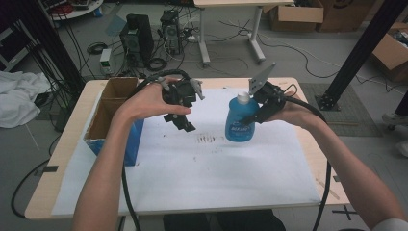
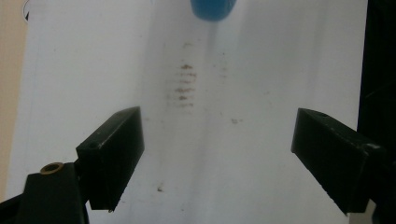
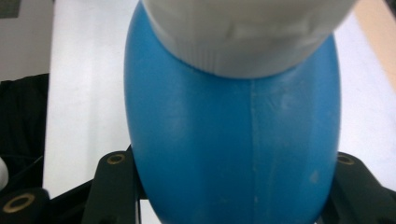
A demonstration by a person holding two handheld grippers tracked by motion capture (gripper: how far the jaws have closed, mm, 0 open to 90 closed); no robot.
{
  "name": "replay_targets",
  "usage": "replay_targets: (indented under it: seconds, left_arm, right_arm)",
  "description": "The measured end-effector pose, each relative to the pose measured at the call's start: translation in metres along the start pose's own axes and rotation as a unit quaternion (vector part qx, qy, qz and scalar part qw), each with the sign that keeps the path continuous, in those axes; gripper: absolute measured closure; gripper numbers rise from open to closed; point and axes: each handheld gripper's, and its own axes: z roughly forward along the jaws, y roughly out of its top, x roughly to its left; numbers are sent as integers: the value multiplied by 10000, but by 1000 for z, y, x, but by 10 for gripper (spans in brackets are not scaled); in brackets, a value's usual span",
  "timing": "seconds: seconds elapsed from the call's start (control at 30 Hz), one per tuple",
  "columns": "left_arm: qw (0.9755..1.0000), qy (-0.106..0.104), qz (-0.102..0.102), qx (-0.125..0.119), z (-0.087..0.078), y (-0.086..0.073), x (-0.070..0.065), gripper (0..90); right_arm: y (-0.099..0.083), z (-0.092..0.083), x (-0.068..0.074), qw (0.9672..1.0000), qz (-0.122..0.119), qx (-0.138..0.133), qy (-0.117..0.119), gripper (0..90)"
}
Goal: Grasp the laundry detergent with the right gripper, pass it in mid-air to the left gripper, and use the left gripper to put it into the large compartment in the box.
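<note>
Right gripper [image 1: 252,115] clamped on blue plastic bottle [image 1: 239,120], jaws pressing both sides of its body; the right gripper view has the bottle [image 3: 233,140] wedged between the two black jaws with its white cap [image 3: 247,32] nearest the camera. Bottle upright with cap on top, over the white paper sheet [image 1: 192,168] right of centre; cannot tell if its base touches the sheet. Left gripper [image 1: 180,118] spread wide, nothing between the jaws, held above the sheet just left of the bottle. Brown smudge marks [image 2: 186,86] on sheet between them. Open cardboard box [image 1: 108,113] at left table edge, blue side facing the person. Wooden table [image 1: 67,144] underneath.
</note>
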Motion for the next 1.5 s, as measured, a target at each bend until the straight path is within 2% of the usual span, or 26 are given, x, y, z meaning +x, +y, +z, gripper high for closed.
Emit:
replay_targets:
  seconds: [0.17, 0.33, 0.53, 0.9, 1.27, 1.5]
  left_arm:
    - [9998, -126, 28, -125, 3, 12, 0, 177]
    - [9988, -273, -29, -412, 6, 20, 3, 174]
    - [9978, -381, -17, -538, 15, 33, 0, 173]
    - [9968, -469, -56, -651, 24, 48, -3, 173]
    - [9957, -525, -112, -755, 31, 52, -4, 209]
    - [9960, -501, -97, -735, 34, 54, -4, 238]
  right_arm:
    - [8, 16, 8, 9997, -137, -16, 192, 451]
    - [12, 27, 15, 9991, -246, -23, 337, 451]
    - [18, 33, 20, 9987, -332, -63, 373, 451]
    - [20, 36, 21, 9986, -341, -112, 395, 450]
    - [19, 40, 21, 9986, -313, -134, 396, 449]
    - [18, 41, 21, 9986, -294, -118, 416, 449]
